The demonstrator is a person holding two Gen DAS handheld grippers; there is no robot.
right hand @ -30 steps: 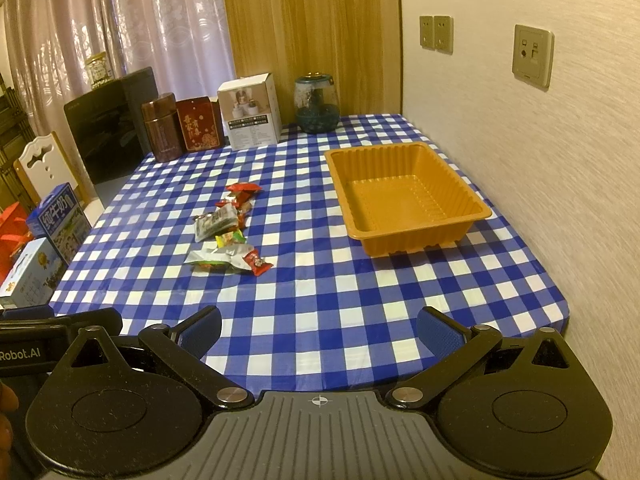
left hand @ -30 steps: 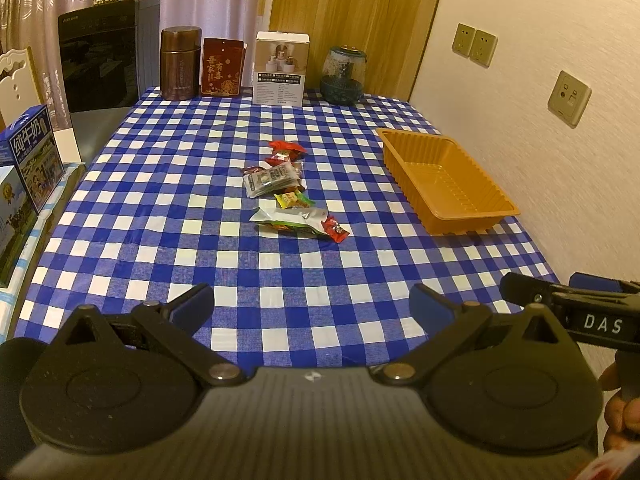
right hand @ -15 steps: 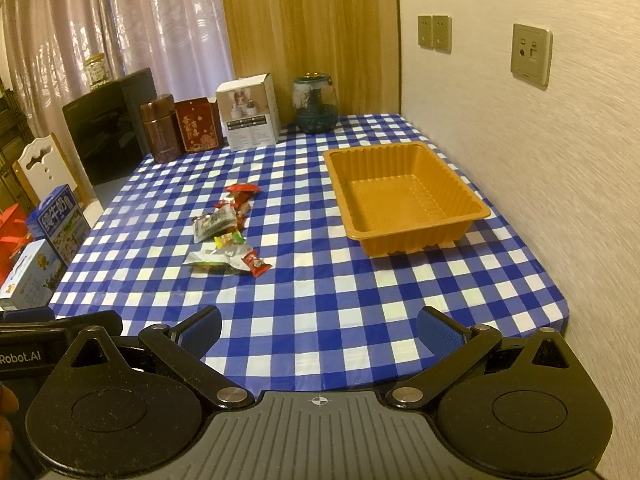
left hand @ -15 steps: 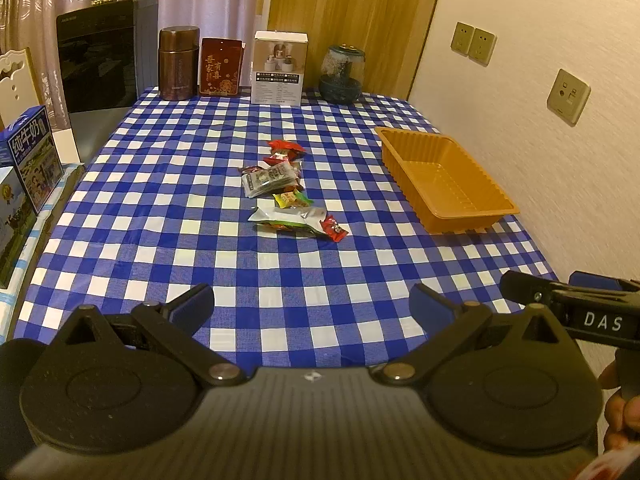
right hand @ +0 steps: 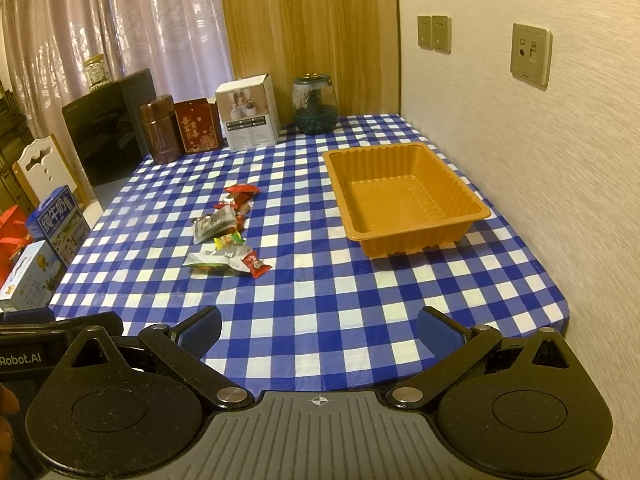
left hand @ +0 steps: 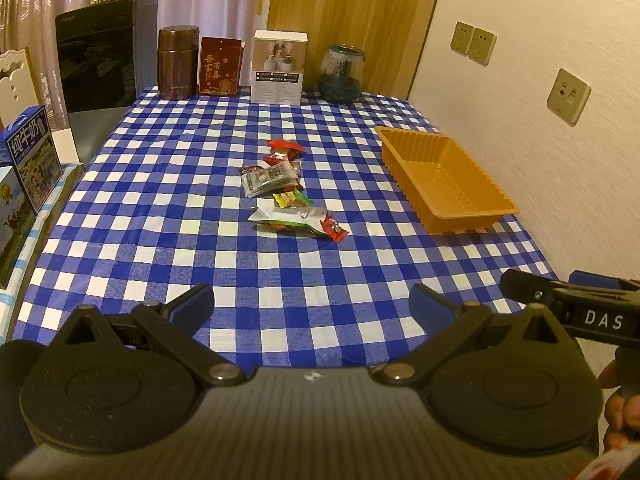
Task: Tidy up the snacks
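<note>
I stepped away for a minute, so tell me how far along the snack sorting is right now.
Nothing looks done: the orange ribbed plastic tray holds no snacks. Nothing is in hand either: the left claw and right claw are both open above the near edge of the blue-and-white checked tablecloth. All of it is left: the cluster of wrapped snack packets lies on the cloth to the tray's left.

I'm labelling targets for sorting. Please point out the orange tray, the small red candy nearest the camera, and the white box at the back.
orange tray (right hand: 472, 204), right wrist view, right rim
small red candy (right hand: 256, 264), right wrist view, wrapper middle
white box (left hand: 278, 68), left wrist view, front face
</note>
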